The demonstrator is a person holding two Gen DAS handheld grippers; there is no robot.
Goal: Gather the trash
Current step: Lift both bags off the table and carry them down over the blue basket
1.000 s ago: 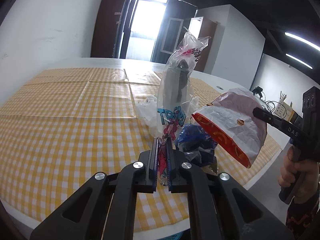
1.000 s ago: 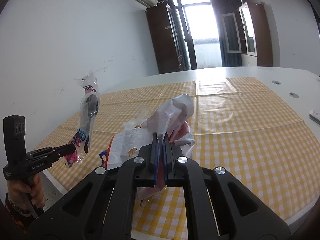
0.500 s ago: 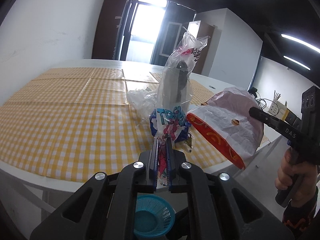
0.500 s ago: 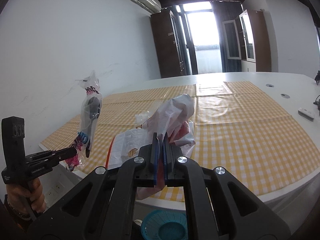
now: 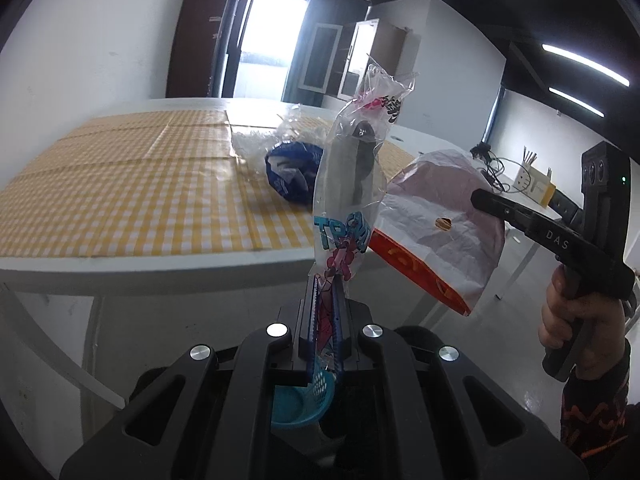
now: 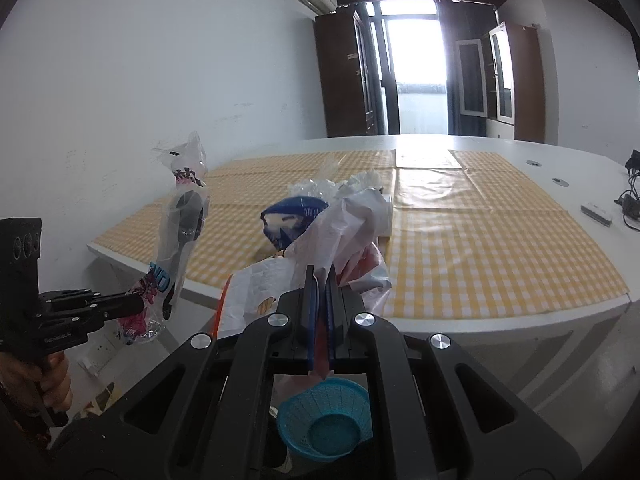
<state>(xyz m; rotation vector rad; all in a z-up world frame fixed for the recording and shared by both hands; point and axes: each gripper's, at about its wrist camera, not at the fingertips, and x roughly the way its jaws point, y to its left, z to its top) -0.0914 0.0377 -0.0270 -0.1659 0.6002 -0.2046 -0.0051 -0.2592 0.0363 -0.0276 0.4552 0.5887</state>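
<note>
My left gripper (image 5: 325, 280) is shut on the bottom end of a clear plastic wrapper (image 5: 350, 184) with blue and pink print, which stands upright in front of the table edge; it also shows in the right wrist view as the clear wrapper (image 6: 180, 232). My right gripper (image 6: 319, 276) is shut on a crumpled white paper bag (image 6: 344, 228) with an orange edge, seen from the left as the white paper bag (image 5: 440, 232). Both grippers hang off the table, above a blue mesh basket (image 6: 326, 424) on the floor, the basket (image 5: 304, 400) partly hidden by the fingers.
On the yellow checked tablecloth (image 5: 140, 184) lie a crumpled blue wrapper (image 5: 292, 172) and clear plastic film (image 5: 296, 128). The white table edge (image 5: 160, 272) runs just ahead. A white remote (image 6: 596, 214) and cables lie at the far right. A hand (image 5: 576, 320) holds the right gripper's handle.
Both grippers have drawn back from over the table to beyond its edge and sunk a little, carrying their trash. The blue basket on the floor has come into view beneath them.
</note>
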